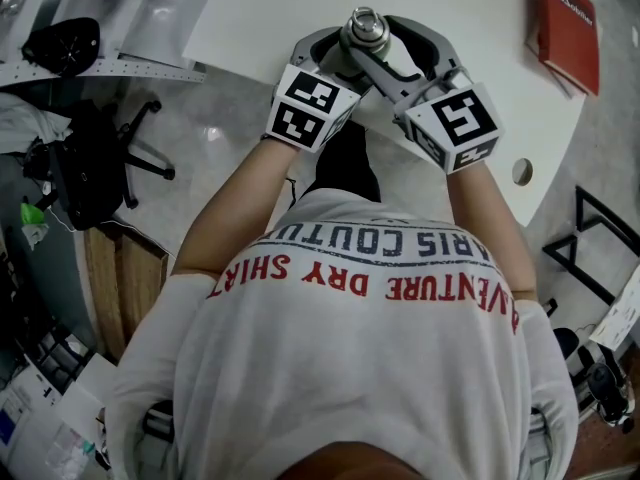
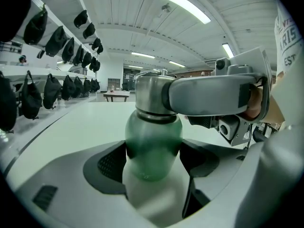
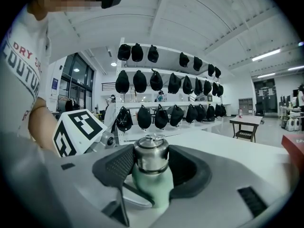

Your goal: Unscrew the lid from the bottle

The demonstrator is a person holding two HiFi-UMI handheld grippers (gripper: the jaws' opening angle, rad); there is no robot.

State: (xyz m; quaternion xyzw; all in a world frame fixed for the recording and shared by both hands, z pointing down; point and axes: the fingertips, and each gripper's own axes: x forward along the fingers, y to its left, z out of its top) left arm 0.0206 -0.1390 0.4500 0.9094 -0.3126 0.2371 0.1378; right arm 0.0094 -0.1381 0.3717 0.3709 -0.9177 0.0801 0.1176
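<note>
One green bottle (image 2: 153, 146): left tool (image 2: 154, 159) clamps its body, right tool (image 3: 151, 164) clamps its one steel lid (image 3: 151, 154)

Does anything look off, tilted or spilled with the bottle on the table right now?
Nothing stands out. The green bottle stands upright on the white table, lid on, left tool clamped on its body, right tool on the lid. No spill or damage shows.
</note>
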